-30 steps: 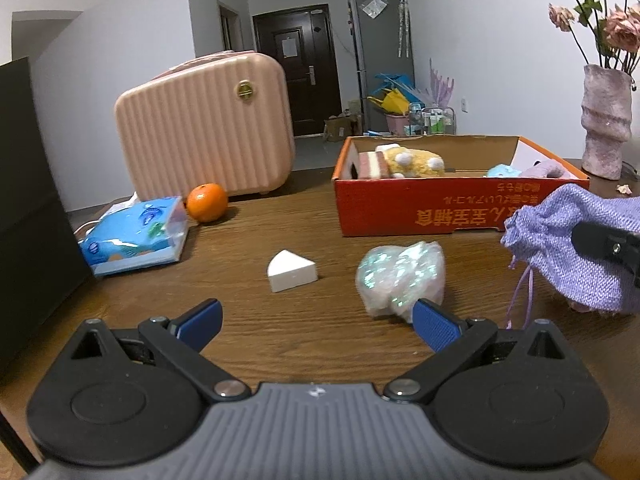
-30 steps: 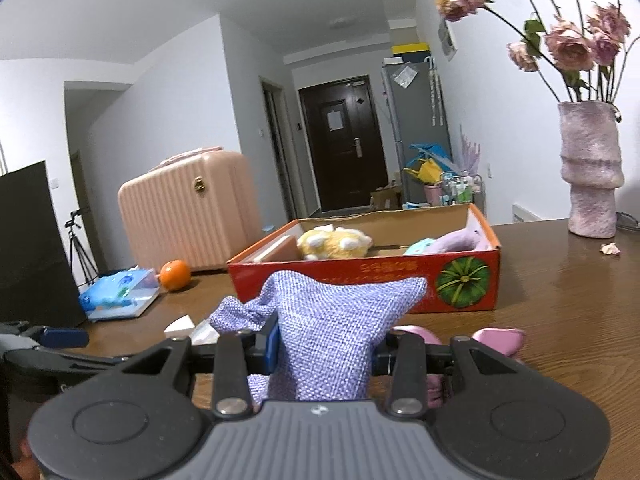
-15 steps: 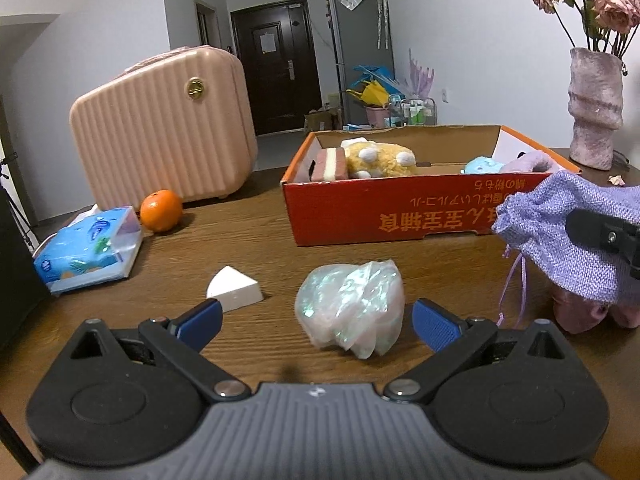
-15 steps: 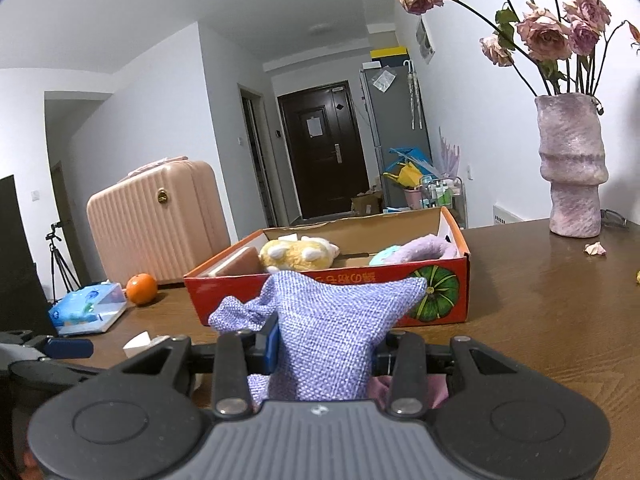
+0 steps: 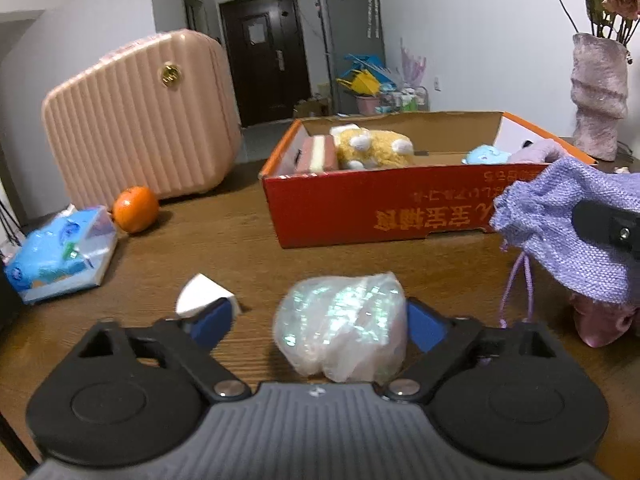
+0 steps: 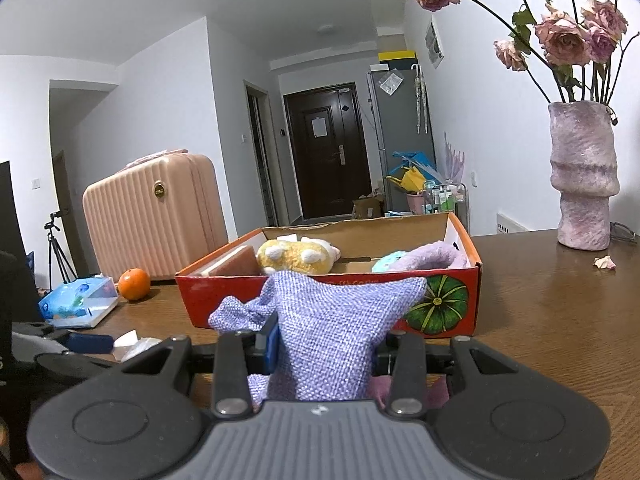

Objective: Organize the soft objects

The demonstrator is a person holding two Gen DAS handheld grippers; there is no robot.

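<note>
My left gripper (image 5: 318, 322) is open around an iridescent plastic bundle (image 5: 344, 328) that lies on the wooden table, its right pad touching the bundle. My right gripper (image 6: 326, 346) is shut on a purple woven drawstring pouch (image 6: 336, 320) and holds it above the table, in front of the red cardboard box (image 6: 440, 304). The pouch (image 5: 568, 232) also shows at the right in the left wrist view. The box (image 5: 380, 208) holds a yellow plush (image 5: 372, 148), a pink-and-white sponge block (image 5: 318, 154), a blue plush (image 5: 488, 156) and a lilac plush (image 6: 432, 256).
A white wedge (image 5: 200, 296) lies by my left finger. A pink soft thing (image 5: 600, 320) lies under the pouch. An orange (image 5: 135, 209), a tissue pack (image 5: 60, 256) and a pink suitcase (image 5: 140, 120) are at the left. A vase of roses (image 6: 584, 176) stands at the right.
My left gripper has moved forward so that the iridescent bundle is now between its fingers. My right gripper has risen with the pouch, closer to the box.
</note>
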